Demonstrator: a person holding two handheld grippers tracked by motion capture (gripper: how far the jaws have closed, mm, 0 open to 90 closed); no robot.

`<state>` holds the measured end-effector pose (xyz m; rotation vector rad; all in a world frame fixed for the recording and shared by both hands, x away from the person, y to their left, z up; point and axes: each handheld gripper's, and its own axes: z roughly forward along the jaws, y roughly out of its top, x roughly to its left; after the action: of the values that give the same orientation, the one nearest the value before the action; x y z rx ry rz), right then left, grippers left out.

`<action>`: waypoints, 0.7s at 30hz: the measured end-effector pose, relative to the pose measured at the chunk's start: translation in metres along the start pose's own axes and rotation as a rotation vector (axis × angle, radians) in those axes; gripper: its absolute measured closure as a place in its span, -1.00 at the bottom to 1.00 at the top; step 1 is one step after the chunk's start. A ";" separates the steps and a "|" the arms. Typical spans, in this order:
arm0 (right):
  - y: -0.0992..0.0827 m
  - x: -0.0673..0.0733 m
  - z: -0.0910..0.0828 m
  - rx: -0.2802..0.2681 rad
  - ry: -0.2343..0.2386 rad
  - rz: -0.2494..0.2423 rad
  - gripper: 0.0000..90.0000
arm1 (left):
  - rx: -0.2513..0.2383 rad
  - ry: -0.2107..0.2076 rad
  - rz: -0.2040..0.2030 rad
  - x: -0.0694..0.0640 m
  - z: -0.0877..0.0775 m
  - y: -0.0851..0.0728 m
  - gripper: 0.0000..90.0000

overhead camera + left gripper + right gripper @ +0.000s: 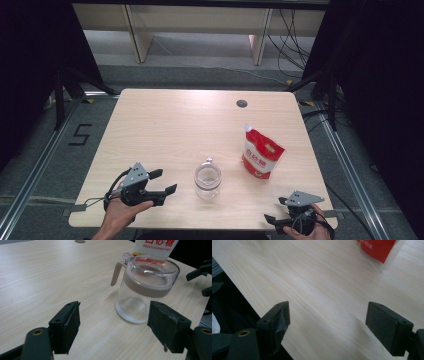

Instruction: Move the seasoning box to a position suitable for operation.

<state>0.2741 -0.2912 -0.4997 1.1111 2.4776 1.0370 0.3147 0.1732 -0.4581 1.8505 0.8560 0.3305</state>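
On the table's near half stands a lidded glass jar (pixel 207 178), sugar pouch (pixel 261 155) beside. Left gripper (pixel 163 182) and right gripper (pixel 276 210) wait, jaws apart, empty. The approach seems just starting; next, the left should close around the jar.

Jar (pixel 207 178) left of pouch (pixel 261 154)

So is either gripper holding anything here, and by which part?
Nothing is held. The left gripper is open, short of the glass jar. The right gripper is open over bare table, near the red sugar pouch.
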 end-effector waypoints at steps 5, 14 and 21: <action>0.000 -0.001 0.002 0.002 0.006 -0.009 -0.52 | -0.011 -0.033 0.029 0.001 0.011 0.016 -0.19; 0.000 -0.002 0.002 0.007 0.008 -0.001 -0.50 | -0.003 -0.073 0.087 -0.006 0.031 0.039 0.16; 0.000 -0.001 0.002 0.011 0.004 0.003 -0.49 | -0.009 -0.099 0.136 -0.015 0.042 0.049 0.61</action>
<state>0.2760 -0.2911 -0.5010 1.1178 2.4882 1.0285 0.3486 0.1225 -0.4307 1.9050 0.6619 0.3235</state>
